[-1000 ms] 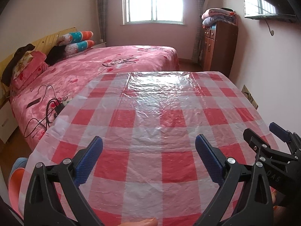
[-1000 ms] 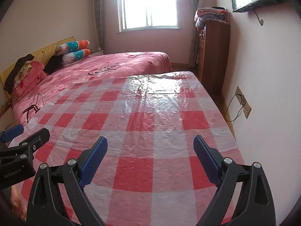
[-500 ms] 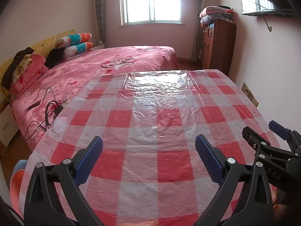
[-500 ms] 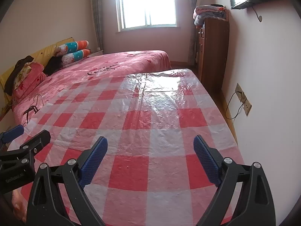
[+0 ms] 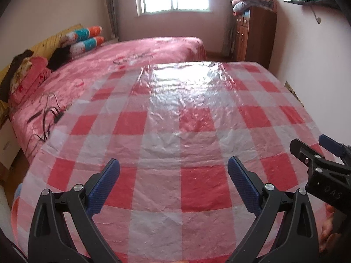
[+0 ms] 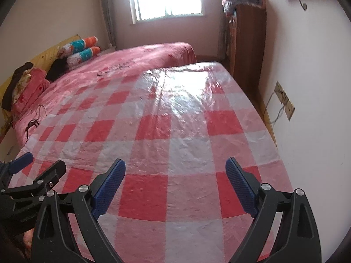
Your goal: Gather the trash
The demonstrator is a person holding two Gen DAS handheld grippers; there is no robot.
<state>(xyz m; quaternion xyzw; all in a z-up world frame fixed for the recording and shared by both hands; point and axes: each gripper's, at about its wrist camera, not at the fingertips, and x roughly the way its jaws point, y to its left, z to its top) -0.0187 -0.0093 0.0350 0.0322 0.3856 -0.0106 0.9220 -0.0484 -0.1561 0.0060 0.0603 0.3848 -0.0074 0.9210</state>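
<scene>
A table under a red-and-white checked plastic cloth (image 5: 175, 131) fills both views (image 6: 175, 135). I see no trash on it. My left gripper (image 5: 173, 173) is open and empty above the near part of the cloth. My right gripper (image 6: 175, 171) is open and empty beside it. The right gripper also shows at the right edge of the left wrist view (image 5: 316, 151), and the left gripper shows at the left edge of the right wrist view (image 6: 37, 164).
A bed with a pink cover (image 5: 131, 57) stands behind and left of the table, with pillows (image 5: 85, 37) and black cables (image 5: 46, 118) on it. A wooden cabinet (image 5: 254, 32) stands at the back right. The wall (image 6: 307, 76) with a socket (image 6: 285, 100) is close on the right.
Both views have tipped slightly downward and nearer to the cloth. Both grippers stay open and empty.
</scene>
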